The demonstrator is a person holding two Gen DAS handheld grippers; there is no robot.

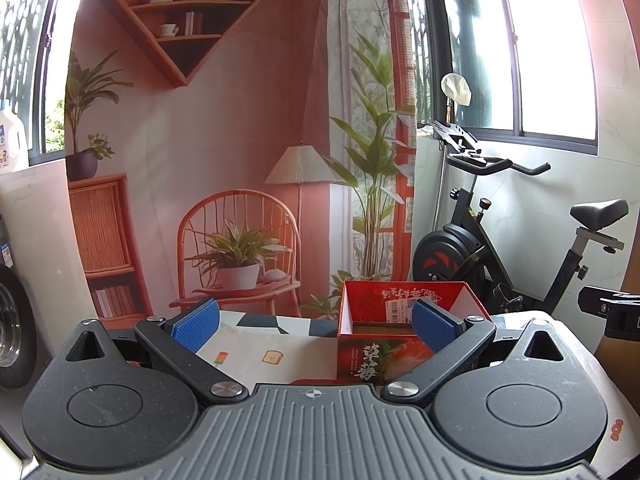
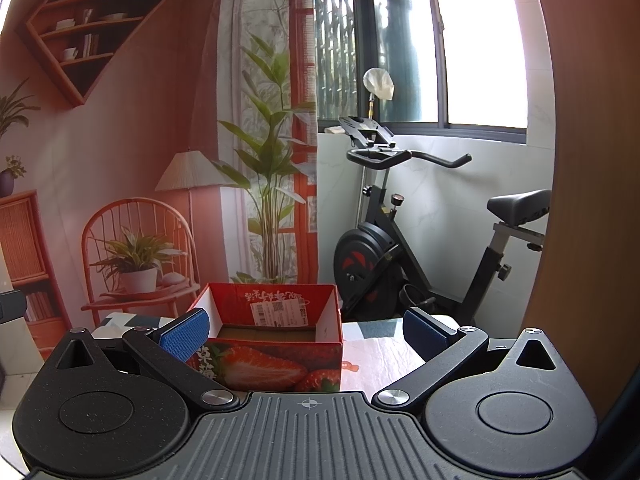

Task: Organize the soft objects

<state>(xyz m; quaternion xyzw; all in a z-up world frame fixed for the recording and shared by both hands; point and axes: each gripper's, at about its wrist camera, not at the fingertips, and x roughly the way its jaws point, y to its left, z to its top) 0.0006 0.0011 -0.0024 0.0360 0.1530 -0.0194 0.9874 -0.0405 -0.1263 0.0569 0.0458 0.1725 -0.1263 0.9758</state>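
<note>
An open red strawberry box (image 1: 376, 356) stands on the table, right of centre in the left wrist view and at centre in the right wrist view (image 2: 280, 364). What shows of its inside looks bare brown cardboard. My left gripper (image 1: 316, 324) is open, held level in front of the box, its right pad overlapping the box's right side. My right gripper (image 2: 306, 330) is open too, its blue pads (image 2: 186, 334) either side of the box front. Neither holds anything. No soft object shows in either view.
A printed tablecloth (image 1: 256, 348) covers the table. Behind it hangs a room-scene backdrop (image 1: 224, 160). A black exercise bike (image 2: 420, 240) stands at the back right under a window. The other gripper's edge (image 1: 616, 312) shows at far right of the left wrist view.
</note>
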